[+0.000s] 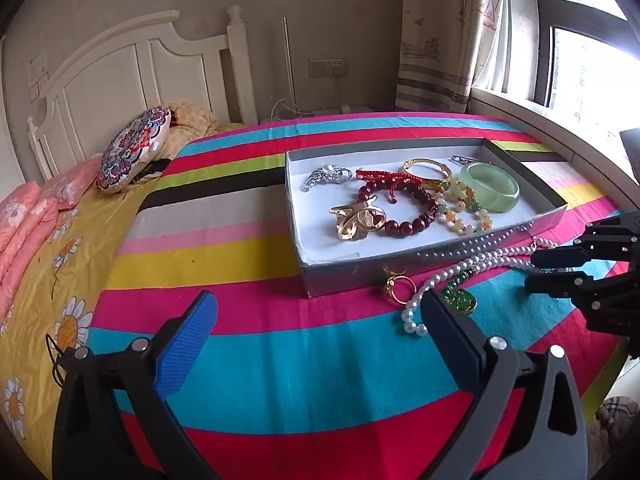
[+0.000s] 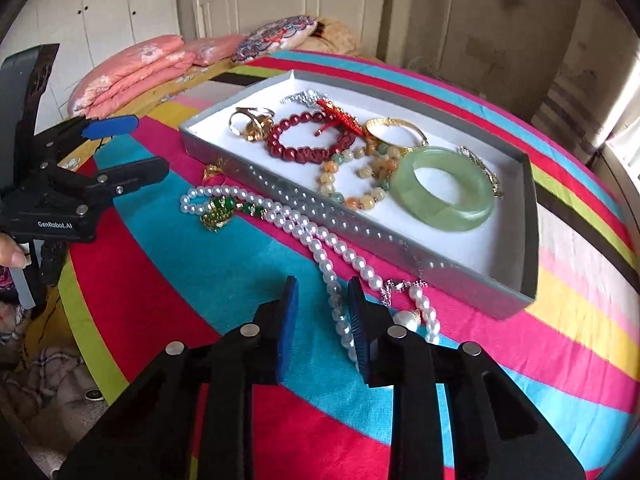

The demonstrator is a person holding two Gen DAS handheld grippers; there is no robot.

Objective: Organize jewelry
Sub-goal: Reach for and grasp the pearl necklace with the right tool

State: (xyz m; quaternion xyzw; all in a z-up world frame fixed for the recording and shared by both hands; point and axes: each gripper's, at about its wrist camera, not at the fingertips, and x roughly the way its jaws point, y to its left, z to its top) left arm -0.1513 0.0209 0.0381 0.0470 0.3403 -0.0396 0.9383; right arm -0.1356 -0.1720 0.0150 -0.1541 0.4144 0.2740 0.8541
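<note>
One shallow grey tray (image 1: 400, 264) is sitting on the striped blanket (image 1: 280, 360), and it is holding seven pieces by my count: one green jade bangle (image 2: 444, 190), one dark red bead bracelet (image 2: 308, 142), one pale multicoloured bead bracelet (image 2: 360, 176), one red woven cord bracelet (image 1: 388, 178), one gold bangle (image 1: 426, 170), one silver brooch (image 1: 326, 176) and one gold clip-like ornament (image 1: 358, 220); a thin chain by the tray's far wall is too small to identify. Outside the tray, three pieces are lying on the blanket just beside its near wall: one long pearl necklace (image 2: 320, 240) looping along the wall, one green pendant (image 2: 218, 210) touching the pearls, and one gold ring (image 1: 396, 284) close to the tray's corner. The left gripper (image 1: 320, 324) is hanging over the blanket with its two fingers spread wide, nothing between them, its right finger overlapping the pendant in the left wrist view. The right gripper (image 2: 322, 332) is sitting low over the pearl strand, its two blue pads a narrow gap apart, one run of pearls lying in that gap, not pinched. One round patterned cushion (image 1: 134, 148) is resting at the head of the bed.
</note>
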